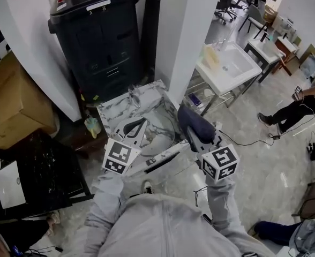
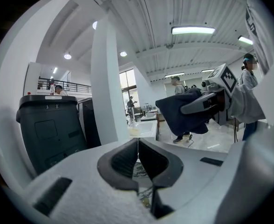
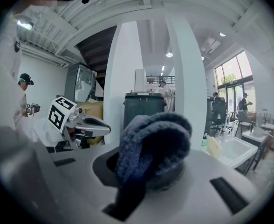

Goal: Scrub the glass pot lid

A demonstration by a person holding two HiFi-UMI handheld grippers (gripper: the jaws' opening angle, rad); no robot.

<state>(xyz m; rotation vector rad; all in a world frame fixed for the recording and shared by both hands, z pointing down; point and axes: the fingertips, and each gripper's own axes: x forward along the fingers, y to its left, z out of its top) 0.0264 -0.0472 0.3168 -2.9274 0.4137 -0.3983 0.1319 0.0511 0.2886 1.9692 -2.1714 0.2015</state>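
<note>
My right gripper (image 1: pixel 188 125) is shut on a dark blue cloth (image 1: pixel 194 123), which bulges out over its jaws (image 3: pixel 153 141). My left gripper (image 1: pixel 136 124) hangs just to its left, jaws pressed together with nothing visible between them (image 2: pixel 138 146). Both hover above a marble-patterned sink counter (image 1: pixel 147 103) with a pale basin. I cannot make out a glass pot lid for certain in any view. The left gripper view shows the right gripper and its cloth (image 2: pixel 179 113) at the upper right.
Behind the counter stand a black wheeled bin (image 1: pixel 96 31) and a white pillar (image 1: pixel 181 31). A white sink on a metal stand (image 1: pixel 230 66) is to the right. A cardboard box (image 1: pixel 13 100) and a black crate (image 1: pixel 37 175) are at the left. People stand farther right.
</note>
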